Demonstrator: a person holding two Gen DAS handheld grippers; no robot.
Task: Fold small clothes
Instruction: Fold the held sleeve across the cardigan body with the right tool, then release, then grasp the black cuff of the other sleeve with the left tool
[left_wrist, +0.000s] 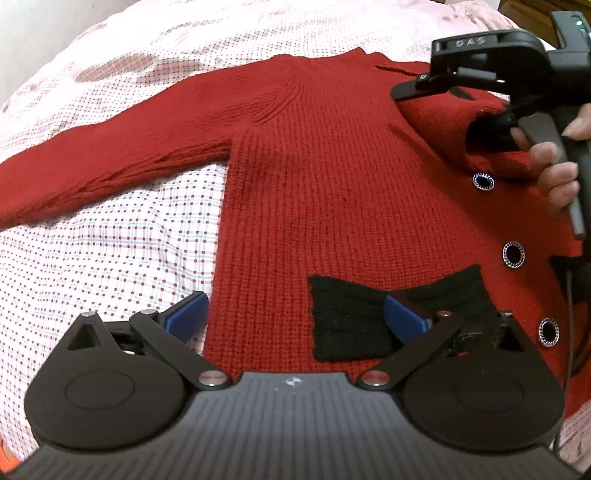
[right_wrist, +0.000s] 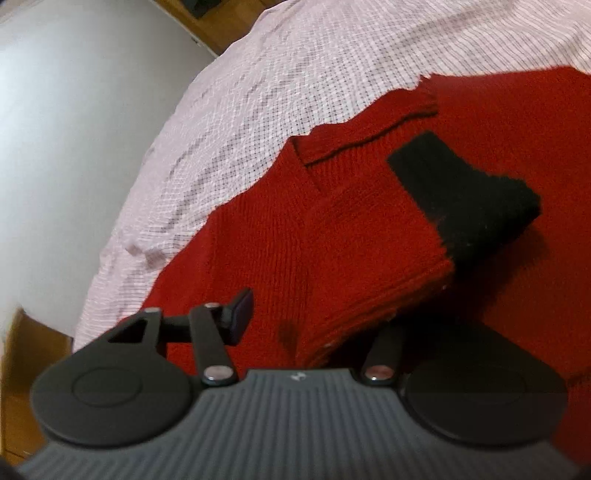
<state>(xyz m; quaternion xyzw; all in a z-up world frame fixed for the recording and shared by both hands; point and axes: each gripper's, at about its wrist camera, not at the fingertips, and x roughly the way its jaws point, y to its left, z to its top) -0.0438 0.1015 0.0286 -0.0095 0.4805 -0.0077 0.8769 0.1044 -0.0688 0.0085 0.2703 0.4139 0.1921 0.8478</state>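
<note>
Bedding: we find a pink-and-white checked sheet with dark dots filling the left half and top of the left wrist view; in the right wrist view it runs from the upper right down to the lower left.
Condition: we note light creases and faint darker patches in the upper left of the left wrist view.
Wall: we record a pale surface at the left of the right wrist view.
Wood: we see brown wood at the lower left there, and more at the upper right corner of the left wrist view.
</note>
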